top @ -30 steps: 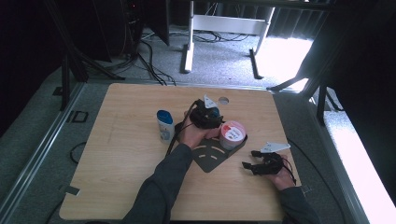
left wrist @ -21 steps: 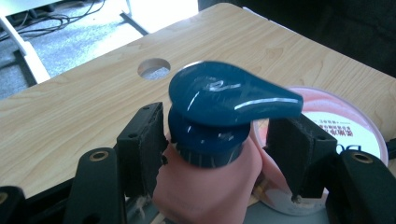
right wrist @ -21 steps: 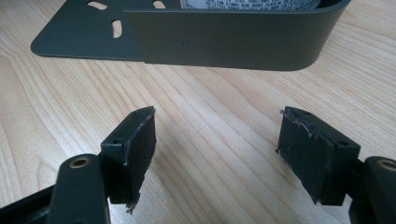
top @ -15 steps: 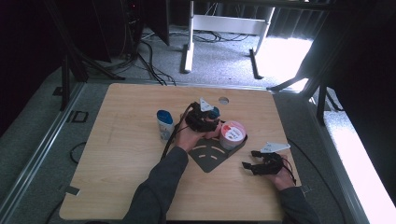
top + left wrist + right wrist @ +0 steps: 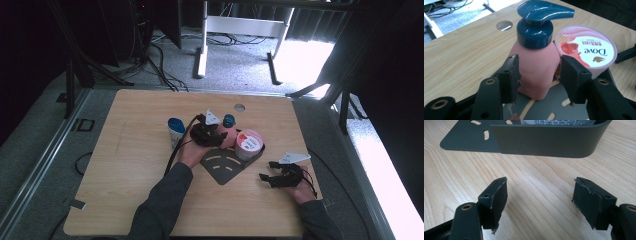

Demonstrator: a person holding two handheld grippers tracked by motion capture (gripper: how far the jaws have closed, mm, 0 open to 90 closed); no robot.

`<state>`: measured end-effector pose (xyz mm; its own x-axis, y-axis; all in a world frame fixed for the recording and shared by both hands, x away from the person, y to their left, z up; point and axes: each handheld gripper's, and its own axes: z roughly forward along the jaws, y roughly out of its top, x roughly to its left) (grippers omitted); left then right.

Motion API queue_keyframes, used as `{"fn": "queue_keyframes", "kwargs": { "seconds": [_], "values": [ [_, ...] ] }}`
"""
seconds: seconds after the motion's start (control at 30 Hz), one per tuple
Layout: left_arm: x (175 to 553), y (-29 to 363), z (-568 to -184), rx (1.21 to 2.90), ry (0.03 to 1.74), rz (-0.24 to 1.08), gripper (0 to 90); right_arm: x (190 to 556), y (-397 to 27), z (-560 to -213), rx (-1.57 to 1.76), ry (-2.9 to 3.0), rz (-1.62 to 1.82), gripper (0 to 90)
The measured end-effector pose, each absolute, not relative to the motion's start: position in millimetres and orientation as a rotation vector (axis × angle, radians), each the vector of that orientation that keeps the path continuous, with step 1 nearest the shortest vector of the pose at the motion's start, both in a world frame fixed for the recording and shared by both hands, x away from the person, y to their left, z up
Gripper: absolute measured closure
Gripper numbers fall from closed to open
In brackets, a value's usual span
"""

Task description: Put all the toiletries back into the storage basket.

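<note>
On the dark metal rack (image 5: 226, 167) near the middle of the table (image 5: 125, 165), the pink pump bottle (image 5: 535, 67) stands upright, touching the Dove tub (image 5: 586, 51) beside it. The bottle looks like smooth, stiff plastic, probably fairly heavy if full and top-heavy under its blue pump head (image 5: 541, 15); the flat body below the collar is the safest place to grip. The left gripper (image 5: 539, 75) reaches level across the rack, its jaws bracketing that body; they have just been closing and appear nearly or lightly touching, not firmly clamped. The right gripper (image 5: 540, 200) rests low beside the rack's wall, jaws apart and empty.
</note>
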<state>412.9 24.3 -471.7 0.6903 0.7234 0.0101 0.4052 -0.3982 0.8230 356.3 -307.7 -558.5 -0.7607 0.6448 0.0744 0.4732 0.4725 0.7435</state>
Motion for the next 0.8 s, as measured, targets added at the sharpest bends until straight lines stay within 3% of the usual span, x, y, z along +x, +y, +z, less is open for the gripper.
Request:
{"fn": "queue_keyframes", "kwargs": {
  "seconds": [0.8],
  "values": [
    [387.7, 54.9, -477.1, 2.085, 0.841, 0.482, 64.3, 355.8, -307.7, -558.5, 0.967, 2.503, 1.16, 27.2]
  ]
}}
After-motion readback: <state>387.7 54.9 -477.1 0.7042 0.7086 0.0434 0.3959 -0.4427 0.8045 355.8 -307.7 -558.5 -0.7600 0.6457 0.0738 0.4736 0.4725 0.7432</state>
